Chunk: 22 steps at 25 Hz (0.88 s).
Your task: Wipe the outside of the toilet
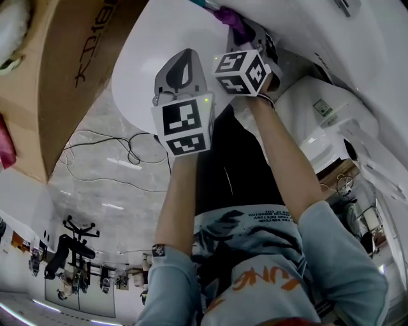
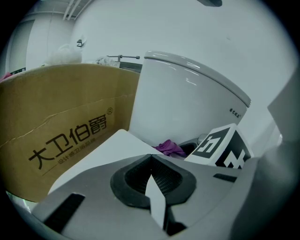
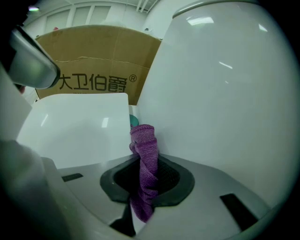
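Observation:
The white toilet shows its closed lid (image 1: 159, 38) and its tank (image 2: 187, 98); the tank (image 3: 220, 93) fills the right gripper view. My right gripper (image 3: 143, 187) is shut on a purple cloth (image 3: 145, 159), which stands up out of the jaws just in front of the tank, beside the lid (image 3: 79, 126). In the head view the cloth (image 1: 233, 19) sits at the seam between lid and tank, ahead of the right gripper (image 1: 241, 35). My left gripper (image 2: 151, 158) is shut on nothing and hovers over the lid (image 2: 117, 145), left of the right gripper's marker cube (image 2: 222, 147).
A big brown cardboard box (image 1: 70, 70) with printed characters stands close against the toilet's left side. Black cables (image 1: 121, 153) lie on the pale floor below. A white boxy fixture (image 1: 325, 121) stands to the right. Something teal (image 3: 133, 120) peeks from behind the lid.

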Each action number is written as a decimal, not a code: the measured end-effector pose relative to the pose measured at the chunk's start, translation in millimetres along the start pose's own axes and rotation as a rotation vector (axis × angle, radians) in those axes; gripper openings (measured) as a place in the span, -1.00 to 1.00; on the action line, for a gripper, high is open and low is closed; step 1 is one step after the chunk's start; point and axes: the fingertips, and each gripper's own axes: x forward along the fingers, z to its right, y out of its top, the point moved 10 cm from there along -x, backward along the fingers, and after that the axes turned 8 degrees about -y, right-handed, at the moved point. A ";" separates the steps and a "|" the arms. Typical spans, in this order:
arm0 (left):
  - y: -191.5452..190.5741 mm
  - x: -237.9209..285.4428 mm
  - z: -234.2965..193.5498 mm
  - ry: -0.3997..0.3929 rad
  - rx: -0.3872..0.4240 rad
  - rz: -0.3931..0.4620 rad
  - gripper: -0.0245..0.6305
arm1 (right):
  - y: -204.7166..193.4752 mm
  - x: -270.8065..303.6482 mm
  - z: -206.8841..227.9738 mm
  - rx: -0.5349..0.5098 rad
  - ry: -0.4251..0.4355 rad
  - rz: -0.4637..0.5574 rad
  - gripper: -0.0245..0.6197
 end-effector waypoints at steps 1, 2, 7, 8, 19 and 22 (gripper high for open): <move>-1.2 1.7 3.1 -0.008 0.006 -0.006 -0.85 | -4.9 -1.9 1.0 0.005 -0.003 -0.004 -0.70; -1.9 3.8 6.2 -0.017 0.012 -0.011 -0.85 | -9.7 -3.7 2.3 0.009 -0.007 -0.008 -0.70; -1.5 17.2 21.7 -0.071 0.047 -0.025 -0.85 | -35.7 -13.3 12.1 0.033 -0.025 -0.052 -0.70; -1.6 20.1 24.8 -0.081 0.054 -0.027 -0.85 | -41.7 -15.3 13.6 0.039 -0.027 -0.062 -0.70; -9.7 30.0 53.2 -0.168 0.130 -0.059 -0.85 | -90.2 -29.0 30.3 0.155 -0.067 -0.125 -0.70; -9.8 24.6 56.3 -0.182 0.141 -0.050 -0.85 | -102.4 -34.1 37.3 0.259 -0.072 -0.144 -0.69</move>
